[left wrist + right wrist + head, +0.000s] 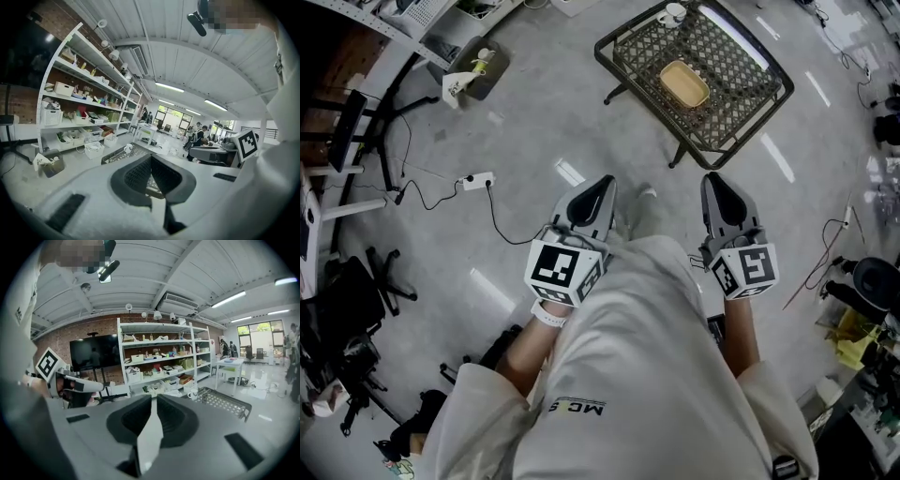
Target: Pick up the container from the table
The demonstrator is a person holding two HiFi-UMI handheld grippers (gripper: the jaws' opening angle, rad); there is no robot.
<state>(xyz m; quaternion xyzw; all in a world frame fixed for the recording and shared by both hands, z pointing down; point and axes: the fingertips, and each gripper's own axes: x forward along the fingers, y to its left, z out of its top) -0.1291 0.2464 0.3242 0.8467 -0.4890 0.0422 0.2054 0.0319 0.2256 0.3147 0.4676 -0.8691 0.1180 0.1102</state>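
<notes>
left gripper (605, 183): jaws together, empty | right gripper (713, 180): jaws together, empty | container (684, 83): on mesh table (741, 122), 12 o'clock of grippers, well apart | mug (672, 13): 11 o'clock of container

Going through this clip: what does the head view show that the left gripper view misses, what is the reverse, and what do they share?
Only the head view shows the tan container, lying on the black mesh table, and the power strip on the floor. Only the left gripper view shows the shelving, the ceiling lights and distant people. Both show the table, the white mug at its corner, and the left gripper, jaws together with nothing between them.
</notes>
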